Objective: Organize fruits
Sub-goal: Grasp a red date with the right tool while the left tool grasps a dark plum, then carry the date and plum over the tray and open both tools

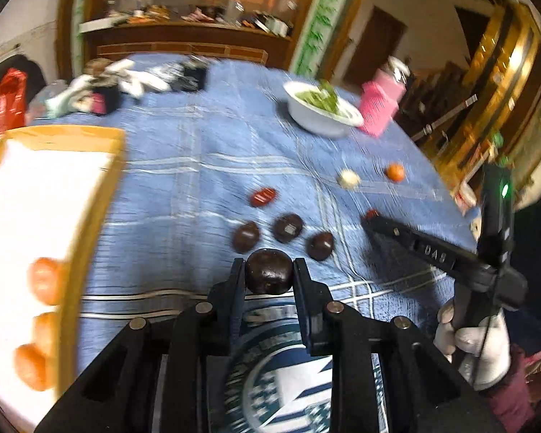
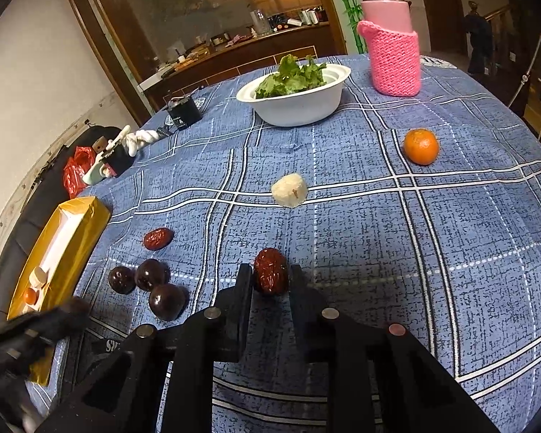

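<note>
The left gripper (image 1: 269, 274) is clamped on a dark plum (image 1: 268, 270), both fingers pressing its sides just above the blue checked cloth (image 1: 198, 187). The right gripper (image 2: 270, 277) is closed on a wrinkled red date (image 2: 270, 270), which sits between its fingers on the cloth. In the left view a white-gloved hand (image 1: 476, 346) holds the right gripper's handle.

Taking the box (image 2: 75, 231) with its gold rim as landmark: three more plums (image 2: 148, 285) lie in a tight cluster just beside its near end, on the cloth. A second date (image 2: 157, 238) lies a little beyond them, also near the box. Inside the box, on its white floor, sit several oranges (image 1: 45, 281) and pale pieces, blurred in the left view.

Farther from the box, toward the middle of the table, rests a pale peeled fruit (image 2: 289, 190), and well apart from the box an orange (image 2: 421, 146) lies alone. Beyond these stands a white bowl (image 2: 299, 104) of greens, and beside it, farthest from the box, a flask (image 2: 391, 36) in a pink knitted sleeve.
</note>
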### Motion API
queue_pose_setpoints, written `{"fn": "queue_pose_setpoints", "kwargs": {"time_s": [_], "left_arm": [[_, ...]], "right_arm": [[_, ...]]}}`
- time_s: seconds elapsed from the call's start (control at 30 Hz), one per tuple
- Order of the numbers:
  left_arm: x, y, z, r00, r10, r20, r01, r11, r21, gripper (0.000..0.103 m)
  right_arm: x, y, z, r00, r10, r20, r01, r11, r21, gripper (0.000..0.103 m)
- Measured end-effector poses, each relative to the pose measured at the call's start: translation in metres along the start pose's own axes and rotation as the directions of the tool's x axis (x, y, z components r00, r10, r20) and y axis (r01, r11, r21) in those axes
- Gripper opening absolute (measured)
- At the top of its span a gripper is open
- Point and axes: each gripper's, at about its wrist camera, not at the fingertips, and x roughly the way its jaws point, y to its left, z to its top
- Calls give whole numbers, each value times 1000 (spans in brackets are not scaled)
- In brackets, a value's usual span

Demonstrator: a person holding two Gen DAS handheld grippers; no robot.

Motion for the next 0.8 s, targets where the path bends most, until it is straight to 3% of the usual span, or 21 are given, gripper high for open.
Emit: {"fn": "queue_pose_setpoints", "kwargs": {"time_s": [0.17, 0.27, 0.5, 0.63, 0.8], "left_arm": [[-53, 54, 4, 994, 78, 81, -72, 995, -74, 25], [-78, 94, 6, 982, 149, 118, -134, 983, -128, 25], [-94, 171, 8, 973, 207, 104, -175, 951, -257, 25], [-87, 197, 10, 975, 209, 71, -180, 939, -294, 25], [-85, 218, 1, 982, 186, 44, -161, 928, -337, 29]], "right_arm": [[-9, 7, 0, 999, -30, 27, 30, 1000, -7, 22], [-22, 24, -2, 999, 34, 33, -34, 999, 6, 22], [-23, 131, -3, 982, 181, -44, -185, 973, -135, 23], [1, 201, -8, 950, 278, -139, -300, 937, -179, 23], [34, 268, -18, 924, 312, -222, -360, 904, -229, 23]]}}
